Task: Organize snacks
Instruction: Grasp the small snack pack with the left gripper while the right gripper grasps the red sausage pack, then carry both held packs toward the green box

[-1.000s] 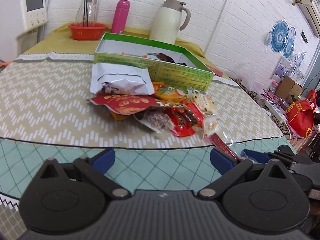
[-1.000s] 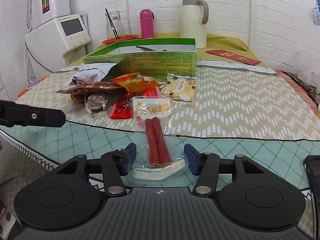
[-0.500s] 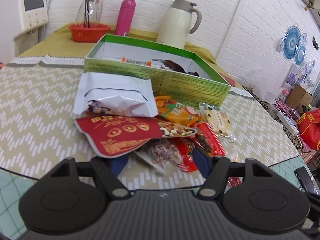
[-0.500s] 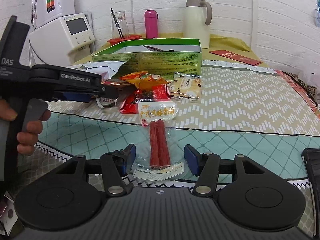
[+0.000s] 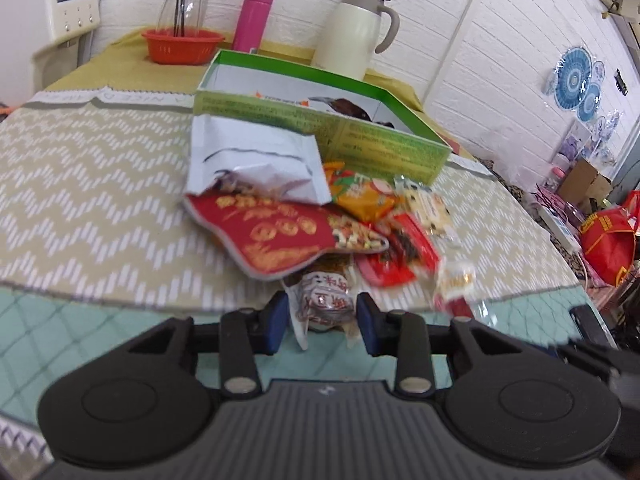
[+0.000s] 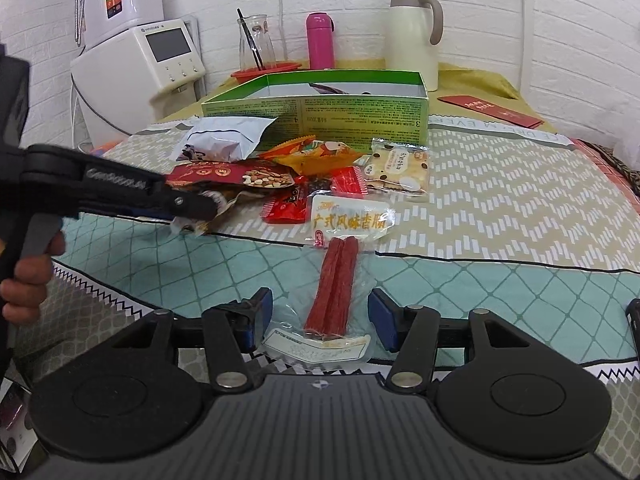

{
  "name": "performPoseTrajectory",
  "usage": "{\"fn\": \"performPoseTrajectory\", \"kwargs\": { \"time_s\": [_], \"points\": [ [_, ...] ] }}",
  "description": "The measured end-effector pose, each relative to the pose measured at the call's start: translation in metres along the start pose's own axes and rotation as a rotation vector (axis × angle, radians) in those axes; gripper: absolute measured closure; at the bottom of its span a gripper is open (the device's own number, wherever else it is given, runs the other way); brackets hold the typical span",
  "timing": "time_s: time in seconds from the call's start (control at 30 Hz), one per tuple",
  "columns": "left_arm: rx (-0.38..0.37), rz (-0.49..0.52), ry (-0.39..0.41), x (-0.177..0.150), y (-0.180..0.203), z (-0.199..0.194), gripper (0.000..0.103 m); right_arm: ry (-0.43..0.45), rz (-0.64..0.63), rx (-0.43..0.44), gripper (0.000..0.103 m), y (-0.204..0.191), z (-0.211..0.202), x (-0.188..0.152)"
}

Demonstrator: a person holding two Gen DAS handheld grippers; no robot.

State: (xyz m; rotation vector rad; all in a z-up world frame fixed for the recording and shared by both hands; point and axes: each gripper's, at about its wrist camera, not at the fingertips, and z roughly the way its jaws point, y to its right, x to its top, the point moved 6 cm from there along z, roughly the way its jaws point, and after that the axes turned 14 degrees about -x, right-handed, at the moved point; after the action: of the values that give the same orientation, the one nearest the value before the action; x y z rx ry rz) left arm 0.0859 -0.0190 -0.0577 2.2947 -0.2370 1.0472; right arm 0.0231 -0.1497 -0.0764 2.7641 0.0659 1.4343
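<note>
Straddling a small clear packet with a dark brown snack (image 5: 326,304), left gripper (image 5: 322,322) at the near edge of the snack pile, blue pads (image 5: 276,320) on either side of the wrapper; jaws narrowed around it, though contact with the pads impossible to confirm through the blur. Lying just above that packet, a red nut pouch (image 5: 276,236), a white foil bag (image 5: 256,160) behind it, then an orange packet (image 5: 360,196), a red wrapper (image 5: 400,256) and a pale biscuit packet (image 5: 430,208) off to the right. Standing behind the heap, an open green box (image 5: 320,120), touching the white bag, with something dark inside.

Hovering low over the teal part of the tablecloth (image 6: 480,292), right gripper (image 6: 320,322) with jaws held wide, empty. Resting between its blue pads (image 6: 258,320) without touching them, the lower end of a clear sausage pack (image 6: 334,280), two red sticks inside, yellow label at the far end beside the pile.

Lined up along the wall beyond the box: cream thermos jug (image 6: 414,36), pink bottle (image 6: 320,42), glass carafe (image 6: 256,44) in a red basket (image 5: 182,46), white appliance (image 6: 144,68). Reaching in from the left of the right wrist view, the left gripper's black body, a hand (image 6: 28,276) on its handle.
</note>
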Motion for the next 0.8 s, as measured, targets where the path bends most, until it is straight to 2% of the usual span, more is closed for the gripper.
{"fn": "performPoseTrajectory", "kwargs": {
  "time_s": [0.03,0.07,0.2,0.23,0.3,0.4,0.57,0.6,0.67,0.8],
  "points": [
    [-0.001,-0.003,0.002,-0.004,0.001,-0.006,0.070,0.001,0.002,-0.002,0.012,0.000,0.000,0.000],
    [0.003,-0.004,0.011,-0.007,0.002,-0.010,0.067,0.001,0.003,-0.006,0.011,0.000,0.001,0.000],
    [0.025,0.025,0.026,-0.004,0.008,-0.011,0.043,0.002,-0.011,-0.025,0.006,-0.004,0.002,0.000],
    [0.038,0.041,0.030,-0.002,0.011,-0.008,0.043,0.002,-0.016,-0.029,0.005,-0.004,0.002,0.000],
    [0.037,0.059,0.022,0.000,0.013,-0.004,0.043,0.004,-0.023,-0.035,0.004,-0.005,0.001,-0.001],
    [0.035,0.095,-0.023,-0.003,0.016,0.001,0.067,0.006,-0.030,-0.043,0.008,-0.004,0.002,-0.001],
    [0.044,0.103,-0.037,-0.009,0.014,0.002,0.067,0.013,-0.022,-0.042,0.017,-0.004,0.001,0.002],
    [0.046,0.101,-0.037,-0.008,0.013,0.003,0.066,0.012,-0.029,-0.047,0.016,-0.005,0.001,0.002],
    [0.054,0.097,-0.037,-0.008,0.011,0.005,0.066,0.007,-0.041,-0.061,0.007,-0.007,0.005,0.000],
    [0.065,0.103,-0.044,-0.010,0.008,0.008,0.066,0.007,-0.034,-0.082,0.009,-0.007,0.007,0.002]
  ]
}}
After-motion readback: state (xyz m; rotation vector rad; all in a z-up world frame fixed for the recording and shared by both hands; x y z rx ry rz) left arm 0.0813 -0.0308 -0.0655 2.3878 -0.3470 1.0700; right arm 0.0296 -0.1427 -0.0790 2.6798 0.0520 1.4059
